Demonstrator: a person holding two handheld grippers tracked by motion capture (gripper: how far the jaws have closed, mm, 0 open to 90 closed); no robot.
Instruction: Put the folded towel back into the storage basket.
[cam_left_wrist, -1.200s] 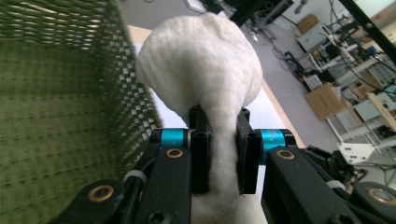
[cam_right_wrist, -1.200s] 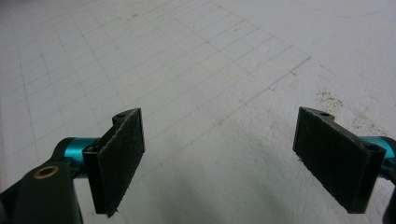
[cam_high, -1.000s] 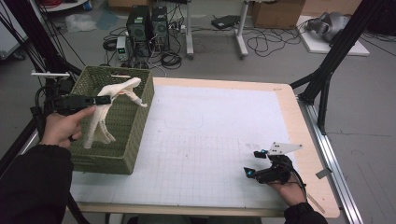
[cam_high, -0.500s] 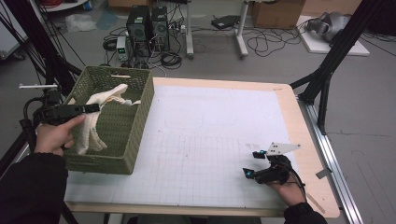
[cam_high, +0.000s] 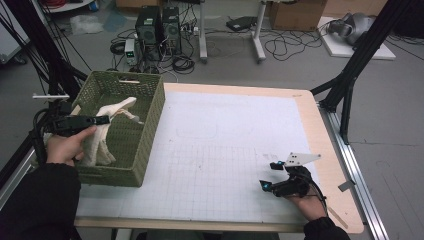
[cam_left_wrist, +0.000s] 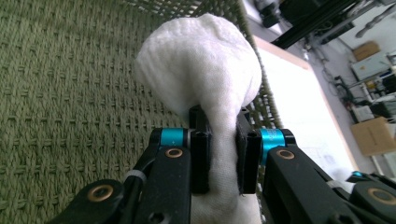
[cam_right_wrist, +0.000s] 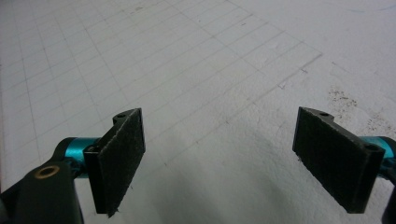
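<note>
Cloth (cam_high: 102, 135), white and bunched, clamped between the pads of the left gripper (cam_high: 102, 120) and hanging down inside the green woven basket (cam_high: 150, 122). Seen from the left gripper view: cloth (cam_left_wrist: 205, 70) bulging above the black pads (cam_left_wrist: 201, 154), pinched narrow where squeezed, basket weave (cam_left_wrist: 70, 93) close behind. Lower folds resting against the near left wall of the basket, an upper end draped toward the middle. Basket standing at the left edge of the worktop (cam_high: 225, 145), partly overhanging it. Right gripper (cam_high: 267, 175) lying low over the near right part of the worktop, well apart from the basket, held in a hand (cam_high: 305, 197). Released there: pads (cam_right_wrist: 119, 158) spread wide with nothing between, bare gridded worktop (cam_right_wrist: 210, 70) beneath.
</note>
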